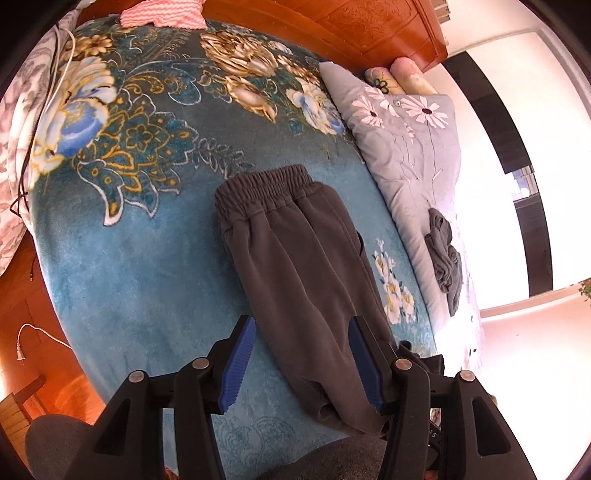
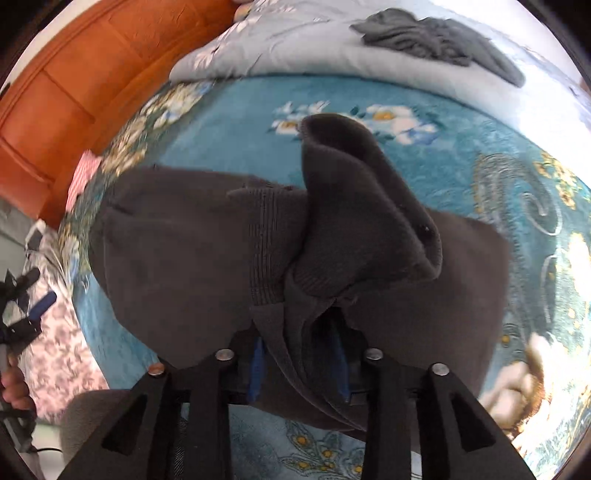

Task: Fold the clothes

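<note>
Dark grey sweatpants (image 1: 295, 251) lie folded lengthwise on the blue floral blanket (image 1: 147, 277), elastic waistband (image 1: 266, 184) at the far end. My left gripper (image 1: 301, 354) hovers open above the lower legs, one blue pad (image 1: 240, 365) on each side of the fabric without touching it. In the right wrist view, my right gripper (image 2: 298, 358) is shut on the leg ends of the pants (image 2: 184, 251). A ribbed cuff (image 2: 369, 206) stands up and flops over in front of it, hiding most of the fingers.
A crumpled grey garment (image 1: 445, 254) lies on a pale flowered quilt (image 1: 402, 147) along the blanket's right side. Beyond are a wooden headboard (image 1: 369, 26), a pink cloth (image 1: 162, 13) and a white cable (image 1: 62, 74). A hand (image 2: 14, 384) holds the left gripper (image 2: 29, 306).
</note>
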### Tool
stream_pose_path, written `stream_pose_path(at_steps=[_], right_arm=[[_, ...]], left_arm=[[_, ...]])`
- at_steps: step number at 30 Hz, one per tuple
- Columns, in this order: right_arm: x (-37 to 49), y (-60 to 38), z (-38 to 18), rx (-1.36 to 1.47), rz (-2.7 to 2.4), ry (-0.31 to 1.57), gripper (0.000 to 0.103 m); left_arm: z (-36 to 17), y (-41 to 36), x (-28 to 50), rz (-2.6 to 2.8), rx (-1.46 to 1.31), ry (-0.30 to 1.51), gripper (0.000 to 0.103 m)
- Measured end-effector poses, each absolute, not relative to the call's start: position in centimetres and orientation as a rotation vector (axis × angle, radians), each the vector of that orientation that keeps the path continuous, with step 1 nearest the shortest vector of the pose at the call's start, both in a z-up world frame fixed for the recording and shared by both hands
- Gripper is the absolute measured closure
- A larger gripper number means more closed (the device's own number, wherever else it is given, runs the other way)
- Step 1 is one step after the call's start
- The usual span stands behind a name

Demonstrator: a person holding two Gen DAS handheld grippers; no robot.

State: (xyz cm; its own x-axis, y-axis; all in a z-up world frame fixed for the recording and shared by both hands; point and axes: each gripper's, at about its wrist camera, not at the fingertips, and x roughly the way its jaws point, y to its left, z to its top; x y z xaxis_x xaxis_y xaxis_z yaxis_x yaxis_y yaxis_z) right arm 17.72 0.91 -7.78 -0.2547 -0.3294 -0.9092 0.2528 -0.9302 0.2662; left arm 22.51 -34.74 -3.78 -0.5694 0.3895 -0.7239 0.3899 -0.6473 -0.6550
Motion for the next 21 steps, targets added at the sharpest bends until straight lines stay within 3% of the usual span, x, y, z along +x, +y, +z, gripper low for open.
stream_pose_path(at_steps=[6,15,21], right_arm=[[18.2,1.7,-9.4,1.608,-2.043,-0.283,0.046],[19.1,10.0,-7.4,1.459,-2.094,-0.728,0.046],[19.0,12.8,-7.5,1.473,-2.118,-0.786,0.046]], left_arm=[[-3.3,-31.0,20.7,-2.494,1.534,1.349,0.046],[-1.5,-21.1,16.0,-2.638,1.755,1.269,0.038],[-1.6,-14.0,13.1,-2.652,1.946,1.136,0.038]])
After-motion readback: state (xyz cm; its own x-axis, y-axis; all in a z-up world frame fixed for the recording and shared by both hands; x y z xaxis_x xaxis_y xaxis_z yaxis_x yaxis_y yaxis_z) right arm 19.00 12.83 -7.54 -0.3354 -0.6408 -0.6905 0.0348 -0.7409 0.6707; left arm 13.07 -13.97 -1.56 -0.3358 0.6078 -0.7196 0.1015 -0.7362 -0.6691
